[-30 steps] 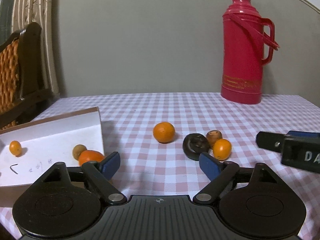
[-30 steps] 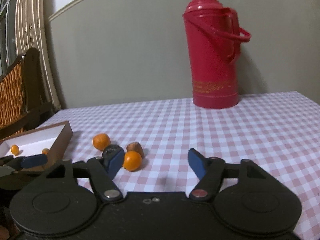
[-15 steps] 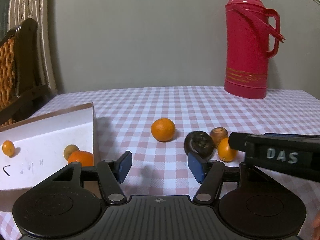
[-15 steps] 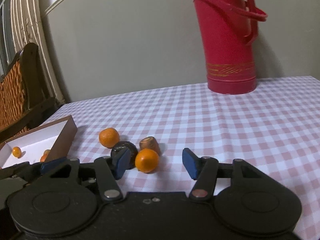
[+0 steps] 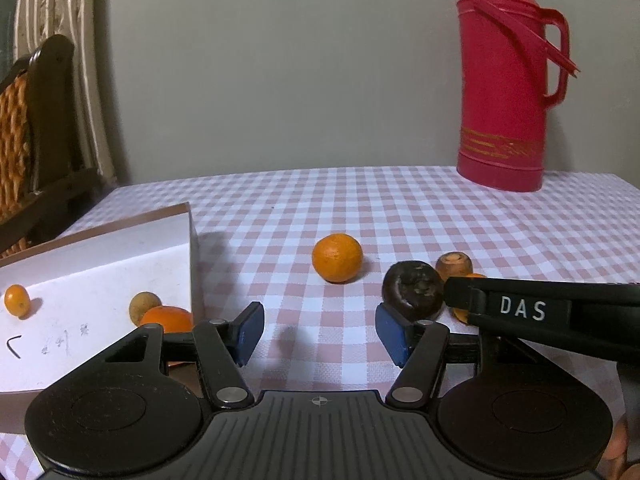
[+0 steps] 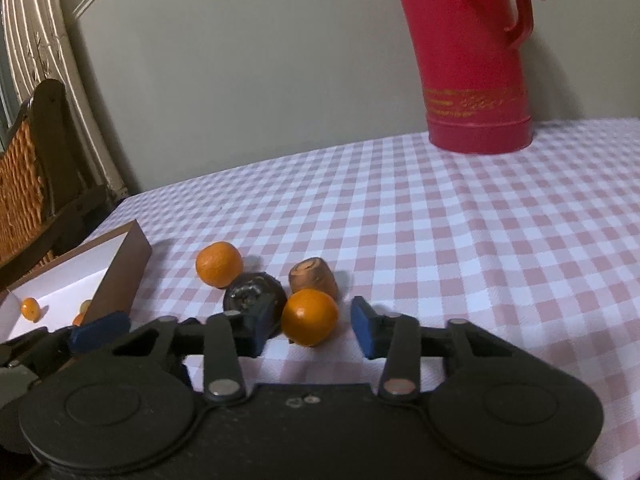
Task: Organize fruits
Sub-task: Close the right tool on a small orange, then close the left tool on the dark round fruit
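Loose fruit lies on the checked tablecloth: a round orange (image 5: pixel 337 257) (image 6: pixel 219 263), a dark shrivelled fruit (image 5: pixel 413 289) (image 6: pixel 254 295), a brown fruit (image 5: pixel 453 264) (image 6: pixel 313 275) and a small orange (image 6: pixel 309 317). My right gripper (image 6: pixel 310 332) is open with the small orange between its blue pads, not clamped. In the left wrist view it reaches in from the right (image 5: pixel 464 300) and hides most of that orange. My left gripper (image 5: pixel 320 334) is open and empty, low over the cloth beside the box. The white box (image 5: pixel 100 256) holds three fruits.
A tall red thermos (image 5: pixel 505 80) (image 6: pixel 472 60) stands at the back right of the table. A wicker chair (image 5: pixel 24 128) stands off the table's left edge. The box's brown wall (image 6: pixel 120 276) is just left of the fruit cluster.
My right gripper has moved forward and left onto the fruit cluster, so the small orange now sits between its pads. My left gripper has narrowed a little and drifted right, away from the box.
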Demonstrator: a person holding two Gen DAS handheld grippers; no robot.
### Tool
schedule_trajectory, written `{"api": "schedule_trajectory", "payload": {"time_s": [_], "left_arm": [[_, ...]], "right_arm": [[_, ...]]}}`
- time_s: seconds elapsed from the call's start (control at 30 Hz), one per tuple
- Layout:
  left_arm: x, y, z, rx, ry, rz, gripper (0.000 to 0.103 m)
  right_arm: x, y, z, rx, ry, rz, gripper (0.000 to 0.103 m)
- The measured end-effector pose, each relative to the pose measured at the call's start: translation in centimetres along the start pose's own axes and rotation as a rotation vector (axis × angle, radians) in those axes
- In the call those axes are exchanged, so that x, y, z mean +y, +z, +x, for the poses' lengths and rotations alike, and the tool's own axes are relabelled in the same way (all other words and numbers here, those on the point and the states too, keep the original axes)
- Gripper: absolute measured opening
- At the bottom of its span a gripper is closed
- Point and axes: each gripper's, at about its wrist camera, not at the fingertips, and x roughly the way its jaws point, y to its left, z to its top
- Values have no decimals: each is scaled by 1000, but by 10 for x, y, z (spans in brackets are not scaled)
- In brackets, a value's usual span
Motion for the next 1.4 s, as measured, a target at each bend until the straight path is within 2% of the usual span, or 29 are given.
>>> {"api": "schedule_trajectory", "payload": {"time_s": [0.07,0.3,0.43,0.57,0.73,0.8,0.87,1.0,1.4], "left_arm": [[-3,0,0,1,-9,7,63],[-17,6,5,4,-66,10,63],[-25,10,12,4,-95,3,63],[-31,13,21,21,-110,1,63],[-34,14,27,38,-123,1,63],[-34,14,30,52,-133,-5,49],[-34,13,32,62,-151,-3,43],[-35,12,30,59,-148,-2,42],[-25,8,23,67,-149,-19,42]], "right_arm": [[0,-1,-1,2,1,-2,23],[-16,2,-20,-35,-94,-23,23],[-28,0,-24,-24,-137,-29,23],[-33,-1,-26,-23,-146,-40,23],[-37,-1,-24,-18,-136,-16,28],[-37,0,-22,-11,-132,-8,28],[-37,0,-19,-1,-128,-5,28],[-32,-1,-19,-1,-127,-22,23],[-28,-3,-22,3,-115,-53,23]]}}
